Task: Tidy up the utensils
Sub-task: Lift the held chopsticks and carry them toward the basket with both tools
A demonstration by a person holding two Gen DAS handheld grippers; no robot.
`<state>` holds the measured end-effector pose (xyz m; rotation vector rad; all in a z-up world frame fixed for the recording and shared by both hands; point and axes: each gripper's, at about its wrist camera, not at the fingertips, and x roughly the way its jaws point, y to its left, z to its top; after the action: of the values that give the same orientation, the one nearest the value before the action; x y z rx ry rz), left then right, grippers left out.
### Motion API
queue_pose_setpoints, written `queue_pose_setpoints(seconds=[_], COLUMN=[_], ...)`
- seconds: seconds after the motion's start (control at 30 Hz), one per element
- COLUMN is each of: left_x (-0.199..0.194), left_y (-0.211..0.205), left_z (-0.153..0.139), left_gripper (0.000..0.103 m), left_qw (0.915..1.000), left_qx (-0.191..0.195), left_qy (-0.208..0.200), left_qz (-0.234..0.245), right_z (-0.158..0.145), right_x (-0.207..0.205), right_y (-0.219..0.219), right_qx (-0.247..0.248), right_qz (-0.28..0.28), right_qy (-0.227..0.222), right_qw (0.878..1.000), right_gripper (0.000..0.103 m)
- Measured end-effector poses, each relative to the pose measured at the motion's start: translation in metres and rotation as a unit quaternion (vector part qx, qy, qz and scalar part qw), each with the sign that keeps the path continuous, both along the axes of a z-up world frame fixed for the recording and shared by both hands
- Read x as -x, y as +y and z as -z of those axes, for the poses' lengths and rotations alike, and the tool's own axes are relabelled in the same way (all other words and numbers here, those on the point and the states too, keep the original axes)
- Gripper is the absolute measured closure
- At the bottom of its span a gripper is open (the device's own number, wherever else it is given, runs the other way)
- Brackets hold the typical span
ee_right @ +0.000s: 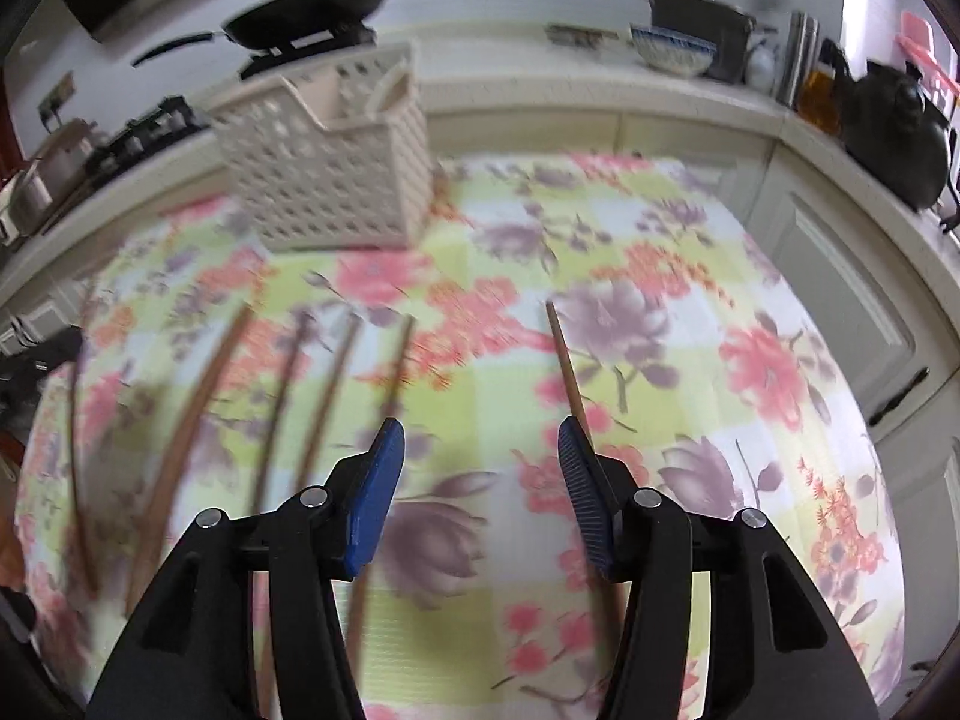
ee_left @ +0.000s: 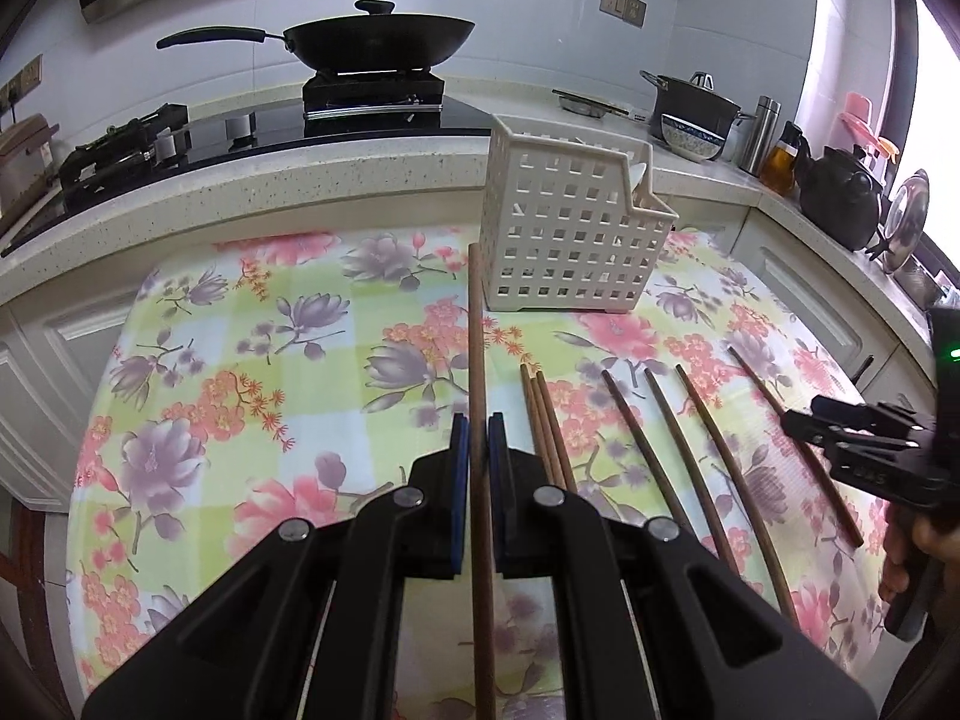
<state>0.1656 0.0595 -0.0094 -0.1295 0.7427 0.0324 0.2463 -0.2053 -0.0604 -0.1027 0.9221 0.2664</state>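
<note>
One chopstick point(ee_left: 478, 360) is being pinched tight by the left gripper point(ee_left: 478, 450), tip aimed near the white basket point(ee_left: 570, 228). Seven more chopsticks point(ee_left: 708, 450) are lying on the cloth point(ee_left: 240, 360). The right gripper point(ee_right: 480, 480) is being held half open with nothing gripped, one stick point(ee_right: 567, 360) lying just beside its right pad.

Right claw point(ee_right: 477, 450) wide open over the floral bench point(ee_right: 690, 252), nothing between pads; one chopstick point(ee_right: 567, 360) by its right finger, white basket point(ee_right: 336, 180) beyond, pic blurred.
</note>
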Motion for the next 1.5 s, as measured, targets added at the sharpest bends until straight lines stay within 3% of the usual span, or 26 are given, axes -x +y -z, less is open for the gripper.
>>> queue_pose_setpoints(seconds=[0.27, 0.43, 0.53, 0.63, 1.1, 1.27, 1.5], left_x=[-0.004, -0.007, -0.008, -0.006, 0.022, 0.033, 0.035], left_y=[0.003, 0.003, 0.002, 0.001, 0.0, -0.001, -0.006], left_z=[0.002, 0.004, 0.005, 0.003, -0.037, -0.051, -0.058], left_gripper=[0.097, 0.097, 0.097, 0.097, 0.097, 0.097, 0.097], left_qw=[1.0, 1.0, 0.9999, 1.0, 0.9982, 0.9963, 0.996], left_qx=[0.003, 0.007, 0.01, 0.008, 0.01, 0.015, 0.011], left_qy=[0.003, 0.005, 0.005, 0.002, -0.06, -0.084, -0.087], left_qz=[-0.001, -0.001, 0.001, 0.002, 0.006, 0.012, 0.015], right_z=[0.023, 0.028, 0.029, 0.028, -0.08, -0.098, -0.103], right_x=[-0.04, -0.05, -0.053, -0.054, 0.019, 0.043, 0.058], right_y=[-0.032, -0.035, -0.033, -0.033, -0.007, 0.003, 0.011], right_qx=[0.022, 0.02, 0.017, 0.015, -0.071, -0.072, -0.08], right_qz=[0.03, 0.008, -0.005, -0.011, -0.052, -0.059, -0.05], right_qy=[0.036, 0.052, 0.047, 0.049, -0.087, -0.116, -0.138], right_qw=[0.999, 0.998, 0.999, 0.999, 0.992, 0.989, 0.986], right_gripper=[0.072, 0.077, 0.093, 0.096, 0.096, 0.096, 0.096])
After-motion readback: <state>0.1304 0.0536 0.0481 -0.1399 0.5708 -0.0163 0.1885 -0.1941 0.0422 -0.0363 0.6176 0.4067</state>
